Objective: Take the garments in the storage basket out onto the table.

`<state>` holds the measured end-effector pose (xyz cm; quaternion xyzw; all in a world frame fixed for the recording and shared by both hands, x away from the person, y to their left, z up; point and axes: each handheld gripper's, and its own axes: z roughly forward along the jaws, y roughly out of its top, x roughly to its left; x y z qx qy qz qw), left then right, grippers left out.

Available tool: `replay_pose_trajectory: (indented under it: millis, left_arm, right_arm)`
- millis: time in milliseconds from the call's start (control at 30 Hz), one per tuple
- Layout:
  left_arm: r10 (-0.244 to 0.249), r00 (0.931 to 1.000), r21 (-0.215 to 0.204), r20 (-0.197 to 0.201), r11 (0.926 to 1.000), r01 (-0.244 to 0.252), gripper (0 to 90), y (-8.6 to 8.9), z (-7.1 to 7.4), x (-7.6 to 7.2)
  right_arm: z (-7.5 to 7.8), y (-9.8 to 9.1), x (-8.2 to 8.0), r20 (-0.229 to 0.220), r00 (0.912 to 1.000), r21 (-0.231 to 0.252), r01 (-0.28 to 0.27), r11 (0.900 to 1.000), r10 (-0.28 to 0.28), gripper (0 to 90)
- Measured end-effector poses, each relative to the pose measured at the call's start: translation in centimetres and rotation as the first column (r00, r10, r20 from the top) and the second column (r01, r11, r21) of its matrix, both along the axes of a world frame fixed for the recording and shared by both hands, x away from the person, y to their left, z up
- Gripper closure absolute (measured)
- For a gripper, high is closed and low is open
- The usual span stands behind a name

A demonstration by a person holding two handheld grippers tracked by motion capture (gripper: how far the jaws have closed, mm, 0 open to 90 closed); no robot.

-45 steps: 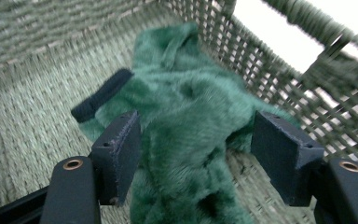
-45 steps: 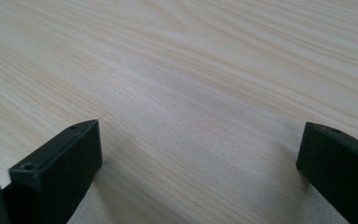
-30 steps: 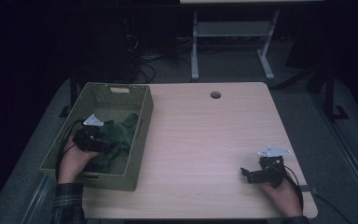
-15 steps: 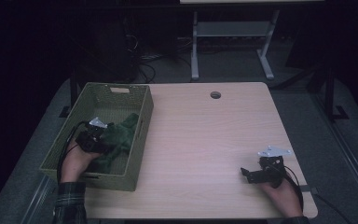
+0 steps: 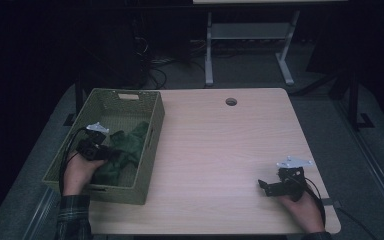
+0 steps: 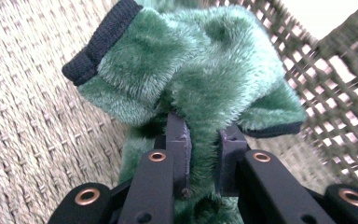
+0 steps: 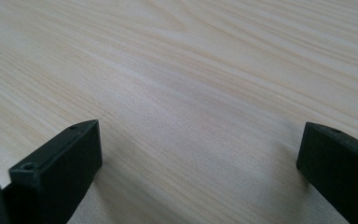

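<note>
One green plush cloth with a black ribbed hem lies crumpled inside one olive woven rectangular basket, which stands at the left edge of the pale wood counter. The cloth's pile is thick and fuzzy, and a second dark hem edge shows on a fold at its right side in the left gripper view. It lies toward the basket's right wall, leaving bare woven floor to its left. The left tongs reach down into the basket; their jaws have just been closing and now pinch a fold of the green cloth between the pads. To the right of the basket the counter runs bare, apart from one small round hole near the far edge. At the counter's near right corner the right tongs rest on the wood, jaws spread wide apart with bare wood between them.
</note>
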<state>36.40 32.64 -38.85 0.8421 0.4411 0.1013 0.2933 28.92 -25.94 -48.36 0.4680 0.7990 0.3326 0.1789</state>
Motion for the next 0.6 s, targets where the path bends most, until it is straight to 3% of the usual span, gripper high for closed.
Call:
replay_pose_trajectory:
  millis: [100,267,433,600]
  left_arm:
    - [0.014,0.9993,-0.049,0.035,0.9987,-0.012,78.9,0.4,0.9,-0.3]
    - [0.024,0.9980,-0.107,0.058,0.9941,-0.018,79.1,0.9,1.6,-0.7]
    - [0.049,0.9949,-0.206,0.089,0.9780,-0.030,79.4,1.5,2.6,-1.2]
    - [0.051,0.9925,-0.255,0.111,0.9666,-0.021,79.5,1.9,3.6,-1.6]
  right_arm:
    - [0.0,0.0,0.0,0.000,1.0000,0.000,0.000,1.0000,0.000,0.0]
    - [0.0,0.0,0.0,0.000,1.0000,-0.001,-0.002,1.0000,0.002,0.0]
    - [0.0,0.0,0.0,0.001,1.0000,0.000,-0.005,1.0000,0.005,0.0]
    - [0.0,0.0,0.0,0.001,1.0000,0.000,-0.005,1.0000,0.005,0.0]
